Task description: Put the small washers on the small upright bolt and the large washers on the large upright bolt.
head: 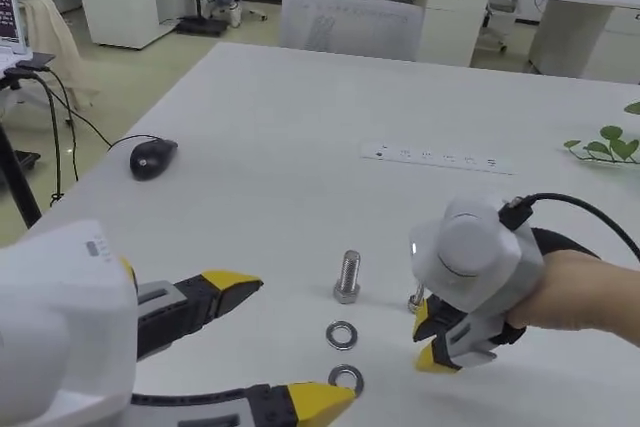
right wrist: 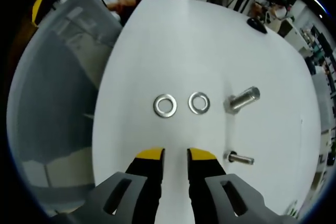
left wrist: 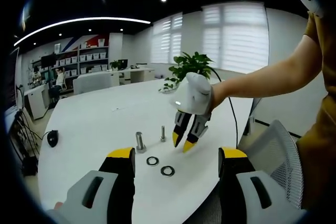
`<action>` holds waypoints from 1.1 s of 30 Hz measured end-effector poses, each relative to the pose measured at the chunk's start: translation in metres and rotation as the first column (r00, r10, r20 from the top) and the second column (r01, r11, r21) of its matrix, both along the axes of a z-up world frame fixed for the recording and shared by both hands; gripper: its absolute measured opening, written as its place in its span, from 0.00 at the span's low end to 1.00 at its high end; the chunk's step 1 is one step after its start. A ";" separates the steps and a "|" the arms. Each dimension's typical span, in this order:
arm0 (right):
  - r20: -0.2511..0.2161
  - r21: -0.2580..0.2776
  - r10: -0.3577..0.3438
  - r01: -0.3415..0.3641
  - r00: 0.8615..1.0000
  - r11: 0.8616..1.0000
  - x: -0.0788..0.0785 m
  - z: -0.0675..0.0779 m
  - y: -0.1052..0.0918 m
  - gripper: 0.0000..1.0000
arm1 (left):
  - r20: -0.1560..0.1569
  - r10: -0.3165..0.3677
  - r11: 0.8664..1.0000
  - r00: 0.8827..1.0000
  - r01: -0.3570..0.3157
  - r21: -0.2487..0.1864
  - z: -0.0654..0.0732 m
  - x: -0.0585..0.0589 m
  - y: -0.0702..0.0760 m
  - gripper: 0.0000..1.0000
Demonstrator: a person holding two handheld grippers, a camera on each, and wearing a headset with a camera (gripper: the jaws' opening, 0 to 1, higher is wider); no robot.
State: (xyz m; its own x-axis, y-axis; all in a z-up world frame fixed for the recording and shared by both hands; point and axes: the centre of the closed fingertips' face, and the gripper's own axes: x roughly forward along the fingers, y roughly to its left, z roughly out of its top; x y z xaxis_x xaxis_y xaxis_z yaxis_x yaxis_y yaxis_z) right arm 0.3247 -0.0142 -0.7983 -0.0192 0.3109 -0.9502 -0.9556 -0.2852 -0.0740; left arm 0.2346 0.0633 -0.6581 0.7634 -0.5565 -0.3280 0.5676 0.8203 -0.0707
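A large upright bolt [head: 347, 277] stands on the white table [head: 280, 147], and a small upright bolt [head: 416, 299] stands to its right, partly hidden by my right gripper [head: 428, 339]. Two flat washers [head: 341, 334] [head: 346, 379] of similar size lie in front of the large bolt. My left gripper [head: 285, 342] is wide open at the near left, with the nearer washer by its lower jaw. In the right gripper view, the right gripper [right wrist: 176, 155] holds nothing between narrowly parted jaws, with both washers [right wrist: 165, 105] [right wrist: 199, 103] just ahead. The left gripper view shows both bolts [left wrist: 140, 142] [left wrist: 163, 134].
A black mouse [head: 153, 157] with its cable lies at the table's left edge. A power strip [head: 437, 158] is set into the table behind the bolts. Plant leaves [head: 605, 142] reach in at the far right. A grey chair [head: 350, 25] stands beyond the table's far edge.
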 end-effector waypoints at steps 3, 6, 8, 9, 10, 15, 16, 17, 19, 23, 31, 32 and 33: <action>-0.006 -0.001 0.015 -0.015 1.000 1.000 -0.006 -0.003 0.007 0.19 | 0.016 -0.001 1.000 1.000 0.001 -0.007 0.004 0.001 -0.001 0.63; -0.016 -0.003 0.040 -0.040 0.999 0.999 -0.014 -0.007 0.017 0.20 | 0.027 0.006 1.000 1.000 -0.006 -0.020 0.007 0.002 -0.001 0.63; -0.020 0.002 0.049 -0.049 0.999 0.999 -0.016 -0.008 0.022 0.20 | 0.026 0.011 1.000 1.000 -0.011 -0.021 0.006 0.003 0.001 0.63; -0.028 0.005 0.053 -0.053 0.998 0.999 -0.018 -0.009 0.027 0.20 | 0.023 0.013 1.000 1.000 -0.013 -0.021 0.005 0.003 0.002 0.64; -0.028 0.007 0.055 -0.055 0.998 0.998 -0.019 -0.010 0.030 0.21 | 0.020 0.016 1.000 1.000 -0.016 -0.020 0.003 0.003 0.003 0.64; -0.045 0.018 0.071 -0.070 0.996 0.997 -0.023 -0.017 0.043 0.25 | 0.008 0.032 0.999 0.999 -0.032 -0.015 0.000 0.004 0.008 0.64; -0.050 0.017 0.073 -0.073 0.996 0.997 -0.024 -0.018 0.044 0.26 | 0.007 0.036 0.999 0.999 -0.036 -0.016 -0.001 0.004 0.010 0.64; -0.054 0.018 0.077 -0.076 0.996 0.997 -0.024 -0.019 0.046 0.26 | 0.006 0.039 0.999 0.999 -0.039 -0.016 -0.001 0.005 0.011 0.64; -0.056 0.020 0.083 -0.082 0.995 0.996 -0.025 -0.020 0.048 0.27 | 0.003 0.045 0.999 0.999 -0.045 -0.018 -0.003 0.006 0.013 0.64; -0.070 0.013 0.083 -0.083 0.994 0.997 -0.024 -0.024 0.049 0.31 | -0.006 0.051 0.999 0.999 -0.051 -0.019 -0.006 0.009 0.014 0.63; -0.081 0.016 0.112 -0.111 0.990 0.994 -0.025 -0.029 0.052 0.31 | -0.009 0.059 0.998 0.998 -0.060 -0.030 -0.007 0.015 0.014 0.64; -0.082 0.016 0.120 -0.119 0.989 0.993 -0.025 -0.029 0.051 0.31 | -0.009 0.060 0.998 0.998 -0.060 -0.031 -0.007 0.015 0.014 0.64; -0.081 0.014 0.123 -0.122 0.989 0.992 -0.025 -0.029 0.051 0.31 | -0.010 0.059 0.998 0.998 -0.059 -0.029 -0.008 0.015 0.013 0.64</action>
State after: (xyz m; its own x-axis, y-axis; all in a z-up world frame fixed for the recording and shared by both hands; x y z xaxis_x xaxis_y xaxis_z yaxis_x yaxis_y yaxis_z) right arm 0.3000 0.0371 -0.8272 -0.1349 0.3095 -0.9413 -0.9164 -0.4004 -0.0004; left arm 0.2495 0.0766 -0.6657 0.7924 -0.5201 -0.3189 0.5174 0.8499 -0.1005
